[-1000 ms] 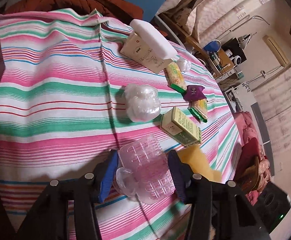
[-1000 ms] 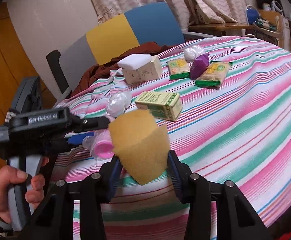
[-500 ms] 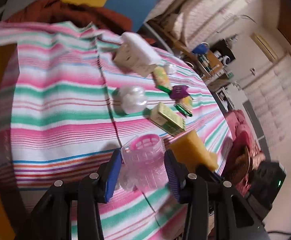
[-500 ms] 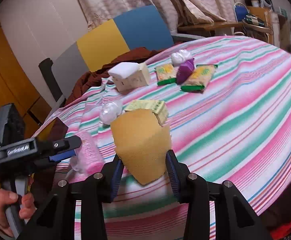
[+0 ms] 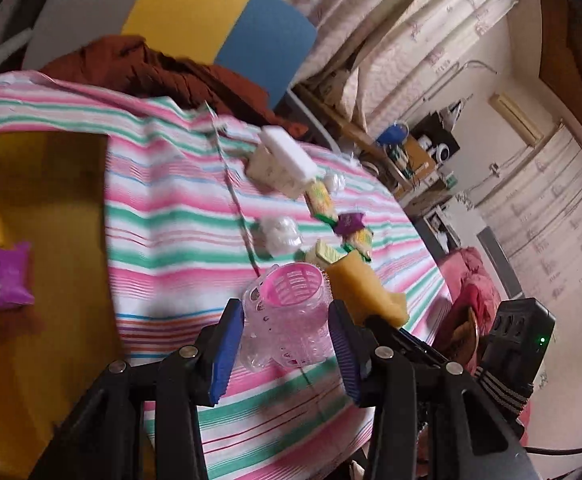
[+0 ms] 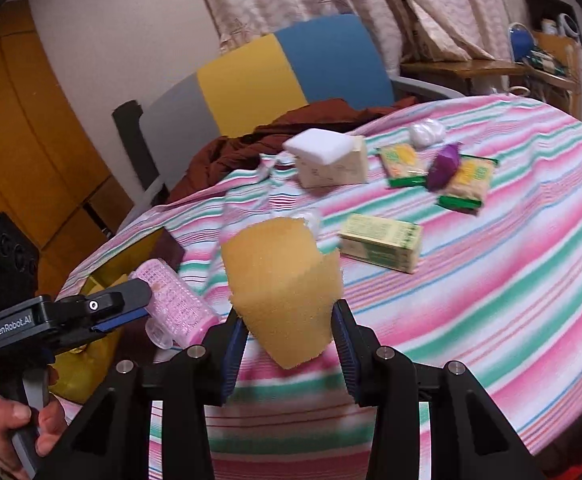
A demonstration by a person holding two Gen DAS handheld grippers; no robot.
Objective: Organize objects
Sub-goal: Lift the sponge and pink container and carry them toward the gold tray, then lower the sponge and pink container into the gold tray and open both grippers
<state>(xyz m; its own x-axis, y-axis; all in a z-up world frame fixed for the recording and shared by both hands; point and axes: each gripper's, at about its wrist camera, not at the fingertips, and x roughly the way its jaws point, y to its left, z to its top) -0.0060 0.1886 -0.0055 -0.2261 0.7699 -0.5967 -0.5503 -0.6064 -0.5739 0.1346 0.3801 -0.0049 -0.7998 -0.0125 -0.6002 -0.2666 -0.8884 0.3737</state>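
Both tongs are loaded. Left tongs (image 5: 285,344) are pinched on a pink perforated cup (image 5: 287,316), held clear of the striped surface (image 5: 163,216) with its open mouth tilted up and away from the camera. Right tongs (image 6: 289,354) are pinched on a yellow sponge (image 6: 285,284), gripped across its lower part, with its long axis standing roughly upright between the pads.

In the left wrist view, a yellow-lined box (image 5: 43,240) is seen at the left edge of the surface, and a purple packet (image 5: 1,276) lies inside it. The box lies to the left of and below the cup. In the right wrist view, the same box (image 6: 103,276) is partly hidden behind the left tongs (image 6: 131,304) and the cup (image 6: 179,304).

The left tongs are judged to be nearer the box; the sponge is carried just to the right of the cup. It is judged that the cup should be released into the box first, the sponge after it.

A green carton (image 6: 381,242), a white-topped box (image 6: 331,160) and several snack packets (image 6: 463,180) are seen on the surface, well apart from both tongs.
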